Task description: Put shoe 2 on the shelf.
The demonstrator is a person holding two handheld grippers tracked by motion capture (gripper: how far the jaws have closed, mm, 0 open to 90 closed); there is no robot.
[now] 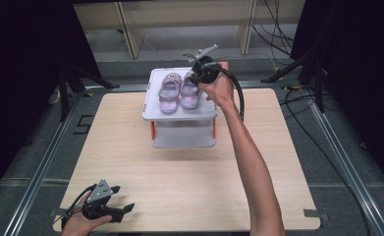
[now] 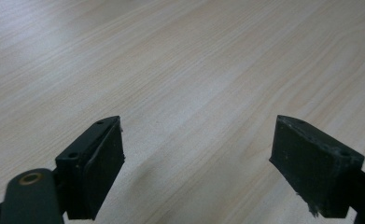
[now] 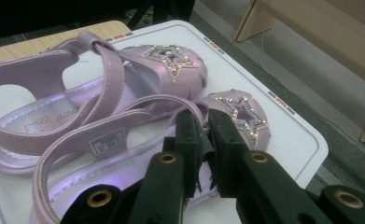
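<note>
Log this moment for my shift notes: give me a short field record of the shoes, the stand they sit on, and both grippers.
work in hand: placing a pair of lilac strap sandals with glitter stars on a stand
right sandal: side strap pinched by the right gripper, jaws shut on it
left sandal: lies beside the right sandal, toes pointing away from the person
stand: white two-tier plastic shoe rack at the far edge of the light wooden table
left gripper: open, nothing between the jaws, over bare table at the near left corner
</note>
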